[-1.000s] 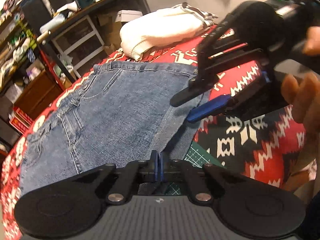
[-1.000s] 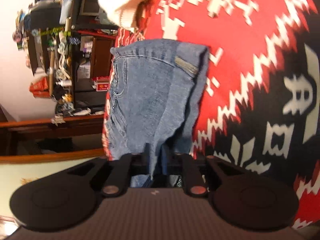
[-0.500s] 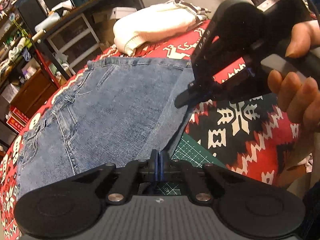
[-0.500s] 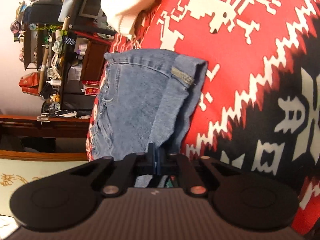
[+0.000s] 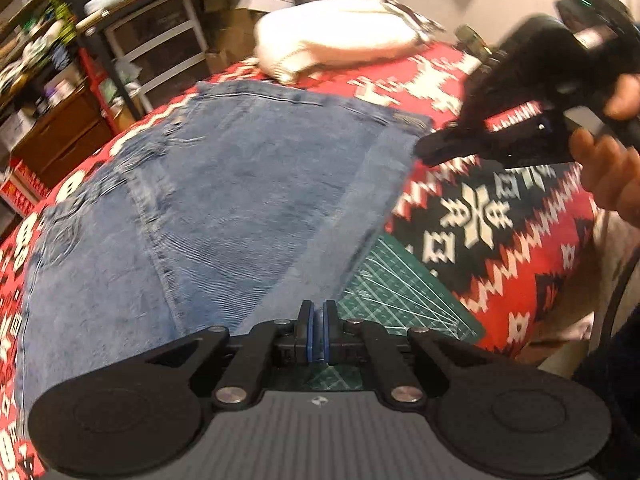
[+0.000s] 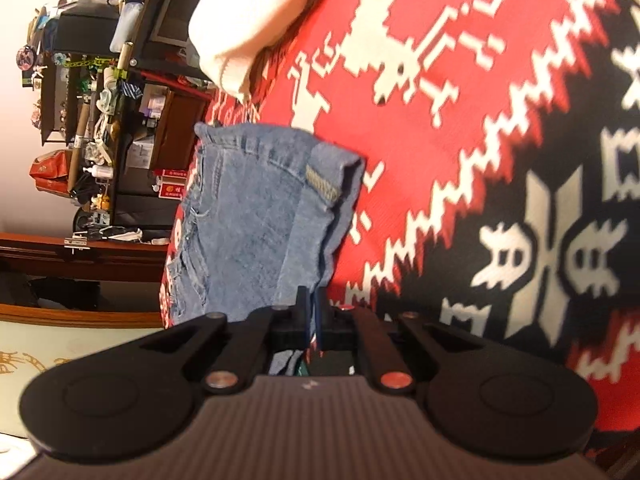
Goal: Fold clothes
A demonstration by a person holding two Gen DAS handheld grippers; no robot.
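Observation:
Blue jeans (image 5: 224, 200) lie spread on a red patterned tablecloth (image 5: 500, 240). My left gripper (image 5: 318, 334) is shut on the near edge of the jeans' folded strip. My right gripper (image 5: 430, 148), seen from the left wrist view, pinches the far right corner of that strip. In the right wrist view the right gripper (image 6: 310, 326) is shut on the jeans (image 6: 260, 216), whose hem with a tan label hangs in front of it.
A white garment (image 5: 340, 44) lies at the far end of the table and shows in the right wrist view (image 6: 248, 28). A green cutting mat (image 5: 400, 292) peeks from under the cloth. Cluttered shelves (image 5: 60, 60) stand at left.
The jeans have been pulled flatter and the folded strip stretched between both grippers. The right gripper moved further away and lower toward the table.

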